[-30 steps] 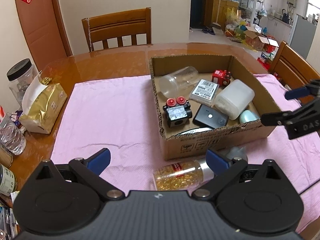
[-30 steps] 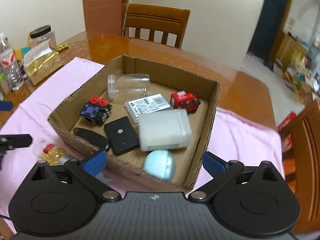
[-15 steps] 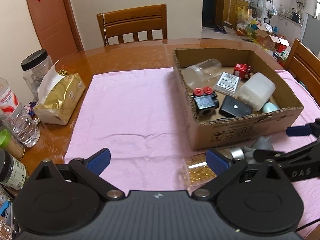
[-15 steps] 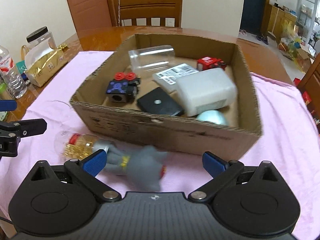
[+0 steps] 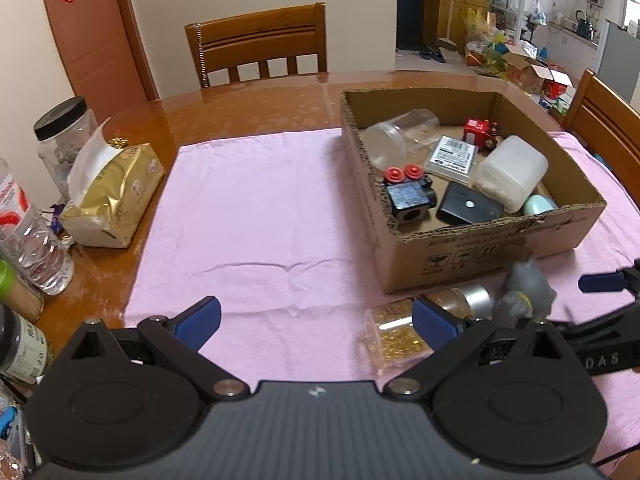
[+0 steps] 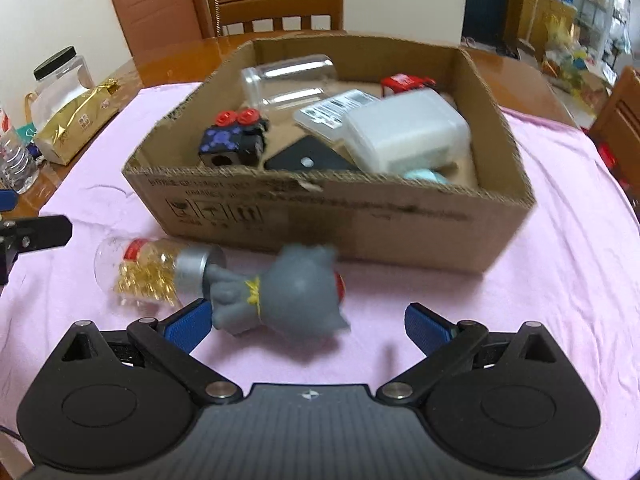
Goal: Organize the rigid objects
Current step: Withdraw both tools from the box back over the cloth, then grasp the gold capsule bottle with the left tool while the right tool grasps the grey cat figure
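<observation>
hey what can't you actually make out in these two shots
- Grey cat figurine: motion-blurred in the right wrist view; face unreadable.
- Teal object in the cardboard box: mostly hidden by the box wall.
- Capsule bottle: partly covered by a left gripper finger; label unreadable.

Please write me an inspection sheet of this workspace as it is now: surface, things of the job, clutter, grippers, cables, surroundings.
Surface: pink cloth over a glossy brown wooden table.
Job's things: open brown cardboard box holds a clear plastic jar, a black block with two red knobs, a flat black device, a white plastic container, a small red toy, a labelled flat case. Outside, in front: grey toy figure and clear bottle of gold capsules, both lying down.
Clutter: gold tissue pack, black-lidded jar, water bottle at the table's left edge.
Grippers: left gripper open, empty; right gripper open, at the grey figure.
Cables: nothing seen.
Surroundings: wooden chair, kitchen beyond.
</observation>
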Demonstrator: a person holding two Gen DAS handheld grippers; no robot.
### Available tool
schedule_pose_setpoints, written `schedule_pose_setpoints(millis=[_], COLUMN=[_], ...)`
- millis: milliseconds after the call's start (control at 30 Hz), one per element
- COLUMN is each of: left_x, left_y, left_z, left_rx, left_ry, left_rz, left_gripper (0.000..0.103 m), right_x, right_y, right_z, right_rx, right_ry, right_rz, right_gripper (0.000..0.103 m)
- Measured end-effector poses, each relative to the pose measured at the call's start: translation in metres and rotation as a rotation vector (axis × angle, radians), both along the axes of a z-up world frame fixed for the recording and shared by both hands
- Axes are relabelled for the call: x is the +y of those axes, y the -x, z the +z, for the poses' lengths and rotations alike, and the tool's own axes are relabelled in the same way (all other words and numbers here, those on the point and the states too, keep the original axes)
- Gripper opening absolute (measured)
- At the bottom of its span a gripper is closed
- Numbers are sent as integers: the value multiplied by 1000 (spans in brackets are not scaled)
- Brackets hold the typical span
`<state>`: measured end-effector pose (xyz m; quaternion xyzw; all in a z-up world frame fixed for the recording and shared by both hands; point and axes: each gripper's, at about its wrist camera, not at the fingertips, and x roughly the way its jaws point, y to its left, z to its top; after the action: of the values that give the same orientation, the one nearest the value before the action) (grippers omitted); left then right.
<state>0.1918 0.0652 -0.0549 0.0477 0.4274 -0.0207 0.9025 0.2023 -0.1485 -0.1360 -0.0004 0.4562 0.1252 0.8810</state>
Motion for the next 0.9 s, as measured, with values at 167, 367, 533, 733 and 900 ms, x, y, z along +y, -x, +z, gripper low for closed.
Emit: schedule_pose_setpoints(millis=[167,367,533,733,900], left_x=[-14,-36,-52,-63,-66], left_y=[-4,-9,-16,-25,-26], left_z=[-5,-17,-28,-39,-45], left_rx=[18,52,69,81,89], left_ry=[20,41,39,74,54], left_rz=[-26,-84,-95,-77,-67], left_gripper=[101,101,101,101,101], right_x=[-15,-21,-17,-12,-9], right_y=[13,20,29,36,37], right_z=[-7,-15,-26,-32,-32], right_rx=[11,23,20,-6,-14], right_ry=[-17,1,76,114,114], right_rz=[-14,15,84,129,133], right_gripper=[103,103,103,103,103])
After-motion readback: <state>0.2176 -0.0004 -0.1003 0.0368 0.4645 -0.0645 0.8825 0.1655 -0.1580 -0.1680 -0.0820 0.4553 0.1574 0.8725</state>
